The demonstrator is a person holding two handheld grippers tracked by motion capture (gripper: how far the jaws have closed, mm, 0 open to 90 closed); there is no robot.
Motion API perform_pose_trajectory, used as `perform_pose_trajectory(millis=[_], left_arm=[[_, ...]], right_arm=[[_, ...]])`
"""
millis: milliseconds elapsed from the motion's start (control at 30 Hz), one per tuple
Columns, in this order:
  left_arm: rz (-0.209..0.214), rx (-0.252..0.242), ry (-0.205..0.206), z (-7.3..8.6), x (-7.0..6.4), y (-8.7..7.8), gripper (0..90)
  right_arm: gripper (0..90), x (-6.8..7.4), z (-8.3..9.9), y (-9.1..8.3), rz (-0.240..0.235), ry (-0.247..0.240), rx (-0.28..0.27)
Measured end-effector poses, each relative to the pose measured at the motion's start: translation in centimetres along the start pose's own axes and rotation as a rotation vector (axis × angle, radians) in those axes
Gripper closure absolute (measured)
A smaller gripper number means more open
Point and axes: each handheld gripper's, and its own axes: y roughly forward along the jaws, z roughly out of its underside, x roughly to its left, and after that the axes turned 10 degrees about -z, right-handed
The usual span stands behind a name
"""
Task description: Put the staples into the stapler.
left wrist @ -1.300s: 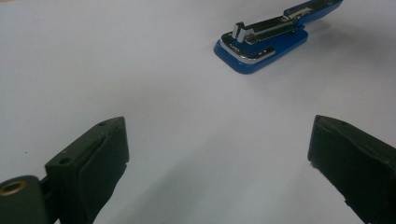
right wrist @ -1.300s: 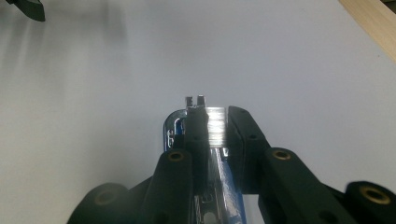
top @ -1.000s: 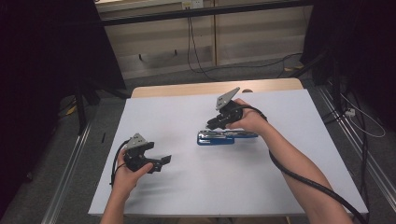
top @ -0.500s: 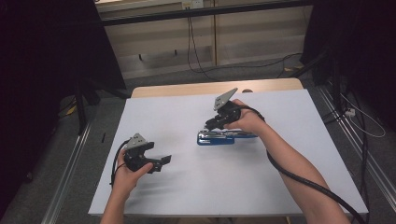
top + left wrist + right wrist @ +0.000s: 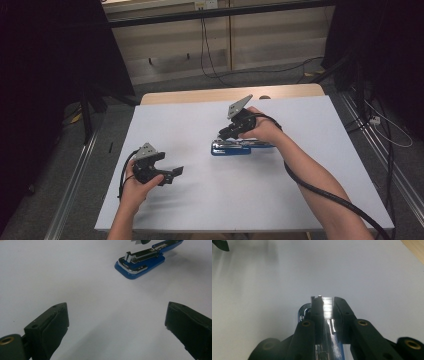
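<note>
Left claw: held low over the near-left part of the counter, its jaws spread wide apart with nothing between them; in the left gripper view they stand at either lower corner with bare white surface between.
Left hand: wrapped round the grip from the near edge, with the cable looping beside it.
Stapler: blue with a silver metal top, lying flat near the middle of the white counter, well apart from the left claw. Its long axis runs left to right across the counter. In the left gripper view the rounded base end with the metal plate lies nearest that camera, and the body runs away up and to the right.
Right claw: comes down on the stapler from above; in the right gripper view the jaws are nearly together, clamped on the stapler's narrow silver metal part.
Right hand: holds its grip just behind the stapler, the forearm coming from the near-right corner.
</note>
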Motion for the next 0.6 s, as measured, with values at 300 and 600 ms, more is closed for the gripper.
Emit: perform_pose_trajectory(millis=[300,600], left_arm=[[-0.001,0.001,0.0,0.0,0.01,0.0,5.3],[0.004,0.003,-0.001,0.0,-0.02,0.09,5.3]], right_arm=[[79.2,0.13,0.36,0.53,-0.014,0.003,0.015],[79.2,0.21,0.66,0.84,-0.024,0.002,0.023]])
